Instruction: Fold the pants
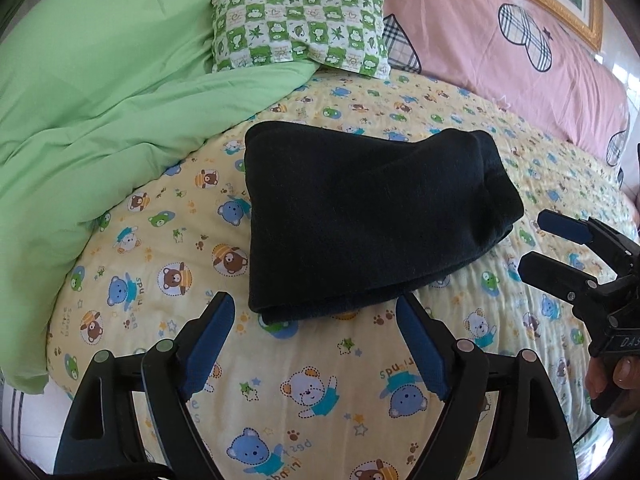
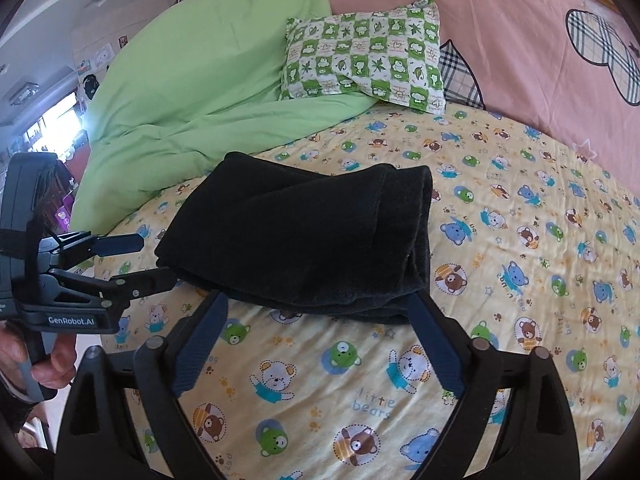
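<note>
Black, thick and fleecy cloth: the pants (image 1: 360, 216) lie folded into a compact bundle on the bed (image 1: 320, 380), about midway across its printed yellow sheet and nearer to the front edge than to the head. A green quilt (image 1: 100, 100) is heaped along the left edge of the bed, close to the bundle's far left corner but apart from it as far as I can see. A checked green pillow (image 1: 300, 24) lies near the head of the bed, well apart from the pants.

The left tool (image 1: 316, 340) hovers just before the near edge of the bundle, its fingers spread apart and holding nothing. The right tool (image 2: 316, 340) is also spread and empty, with its fingertips just at the near edge of the pants; I cannot tell if they touch the cloth.

I judge the pants to be soft and limp, not fragile, and rather light, though the stacked layers give some bulk. The fabric looks rough enough, so it should not slip between the blue pads. The danger is different: layers can slide on each other, and a grasp on the top layer only would open the fold. On the right side the rounded folded edges (image 2: 416, 232) show several layers. If another fold or a move is needed, I would take hold at the near corners, closing over all layers together, and lift both sides evenly.
</note>
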